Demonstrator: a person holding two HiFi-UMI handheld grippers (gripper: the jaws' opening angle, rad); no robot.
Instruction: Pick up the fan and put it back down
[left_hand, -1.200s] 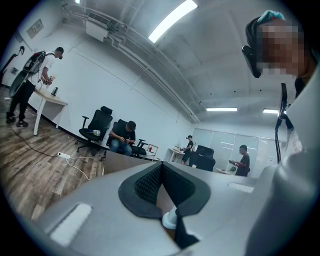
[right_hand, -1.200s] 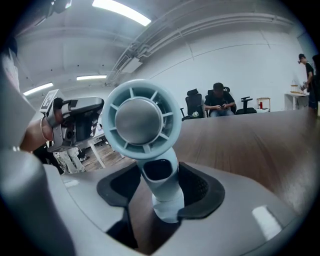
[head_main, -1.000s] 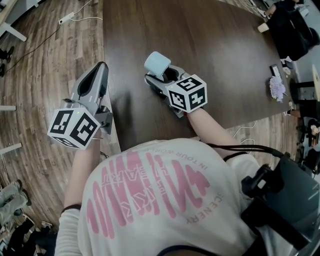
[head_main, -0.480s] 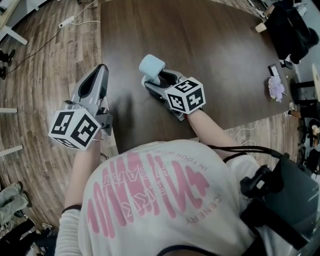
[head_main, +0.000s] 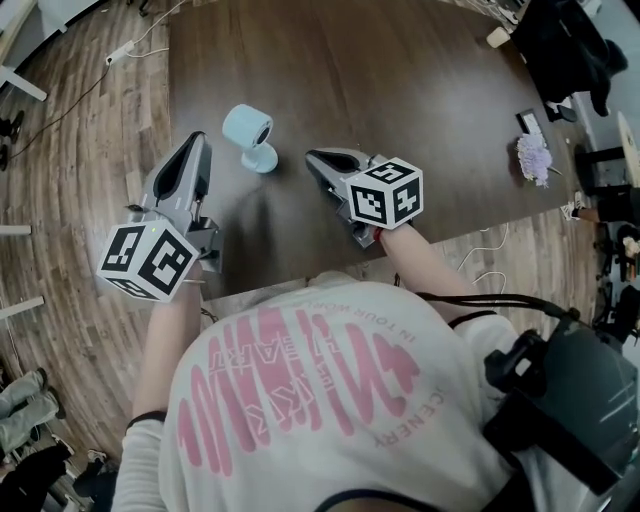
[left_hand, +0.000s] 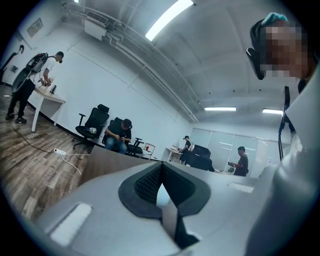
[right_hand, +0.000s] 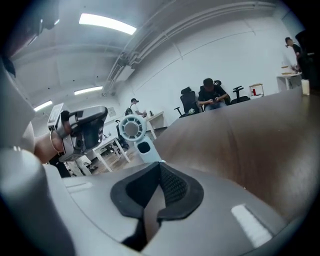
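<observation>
A small pale blue fan (head_main: 250, 136) stands by itself on the dark wooden table (head_main: 420, 110), its round head tilted on a short foot. In the right gripper view the fan (right_hand: 135, 132) is ahead and left of the jaws. My right gripper (head_main: 313, 156) lies to the right of the fan, apart from it; its jaws are closing to shut with nothing between them (right_hand: 160, 166). My left gripper (head_main: 197, 138) hovers at the table's left edge, just left of the fan, shut and holding nothing (left_hand: 161, 166).
A purple fluffy object (head_main: 532, 158) and a black bag (head_main: 565, 45) sit at the table's far right. A power strip with a cable (head_main: 125, 45) lies on the wood floor to the left. Seated people and office chairs (left_hand: 117, 135) are far behind.
The fan was between the right gripper's open jaws; now it stands free on the table. The right gripper has pulled back to the right and shut. The left gripper looks unchanged.
</observation>
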